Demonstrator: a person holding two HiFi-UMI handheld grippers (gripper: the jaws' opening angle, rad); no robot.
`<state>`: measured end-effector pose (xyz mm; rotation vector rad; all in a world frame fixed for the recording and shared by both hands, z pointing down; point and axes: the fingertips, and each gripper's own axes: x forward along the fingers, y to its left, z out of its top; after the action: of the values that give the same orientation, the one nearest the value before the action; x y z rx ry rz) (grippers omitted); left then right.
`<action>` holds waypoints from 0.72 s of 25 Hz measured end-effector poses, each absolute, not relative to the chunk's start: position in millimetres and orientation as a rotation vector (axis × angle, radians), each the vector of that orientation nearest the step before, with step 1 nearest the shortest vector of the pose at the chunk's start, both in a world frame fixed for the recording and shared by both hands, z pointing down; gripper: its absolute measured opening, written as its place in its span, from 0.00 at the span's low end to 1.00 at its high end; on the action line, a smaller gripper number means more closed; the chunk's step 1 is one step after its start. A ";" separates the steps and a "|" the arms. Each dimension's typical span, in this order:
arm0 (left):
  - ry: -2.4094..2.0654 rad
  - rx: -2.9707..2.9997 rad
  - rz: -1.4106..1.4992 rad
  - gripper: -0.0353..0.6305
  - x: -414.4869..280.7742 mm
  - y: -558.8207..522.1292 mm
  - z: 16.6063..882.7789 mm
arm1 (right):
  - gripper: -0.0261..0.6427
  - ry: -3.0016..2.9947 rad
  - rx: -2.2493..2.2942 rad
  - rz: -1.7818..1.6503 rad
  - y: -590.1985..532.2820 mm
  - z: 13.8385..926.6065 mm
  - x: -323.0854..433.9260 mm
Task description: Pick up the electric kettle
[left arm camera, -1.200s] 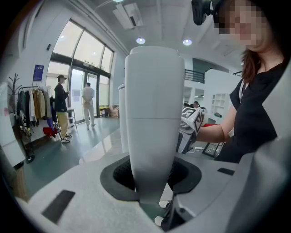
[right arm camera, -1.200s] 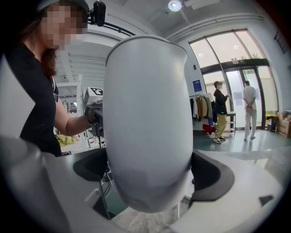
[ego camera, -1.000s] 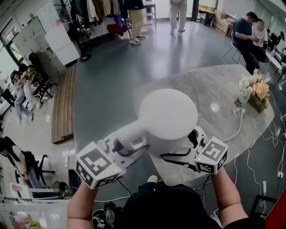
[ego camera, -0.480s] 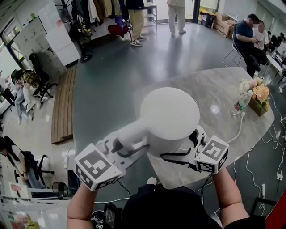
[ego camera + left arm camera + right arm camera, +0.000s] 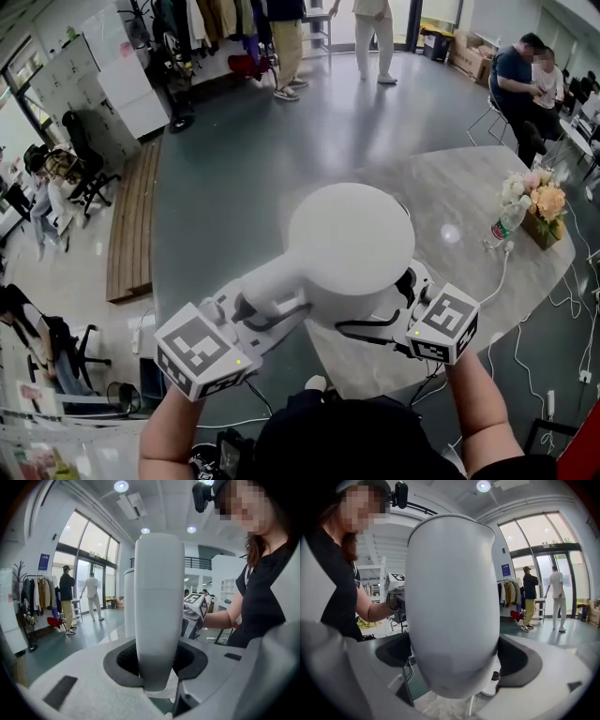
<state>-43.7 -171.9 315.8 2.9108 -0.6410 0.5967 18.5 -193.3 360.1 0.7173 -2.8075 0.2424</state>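
Note:
The white electric kettle (image 5: pixel 352 239) is held up over the near end of the marble table (image 5: pixel 450 187), with its round lid facing me. Its thick handle (image 5: pixel 272 281) sticks out to the left. My left gripper (image 5: pixel 248 314) is shut on that handle, which fills the gap between the jaws in the left gripper view (image 5: pixel 159 606). My right gripper (image 5: pixel 398 300) clamps the kettle's body from the right, and the body (image 5: pixel 452 606) bulges between the jaws in the right gripper view. Below the kettle's underside I see table surface.
A flower box (image 5: pixel 542 197) and a water bottle (image 5: pixel 503 223) stand at the table's far right. A white cable (image 5: pixel 492 272) runs across the table. A wooden bench (image 5: pixel 131 225) lies on the floor at the left. People stand at the back and sit at the right.
The kettle and both grippers have drifted slightly to the left in the head view. Both grips are the same.

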 end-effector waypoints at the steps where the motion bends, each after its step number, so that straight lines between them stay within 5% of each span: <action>1: -0.643 2.911 0.594 0.25 -44.0 -172.4 315.7 | 0.83 -2.807 0.714 0.243 -193.8 360.1 18.2; 18: -0.674 2.899 0.587 0.25 -47.4 -172.4 314.2 | 0.83 -2.802 0.695 0.258 -193.5 359.9 14.7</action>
<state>-47.4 -172.4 314.2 2.8986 -0.6735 0.5866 14.7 -193.5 359.9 0.6954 -2.8020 0.2580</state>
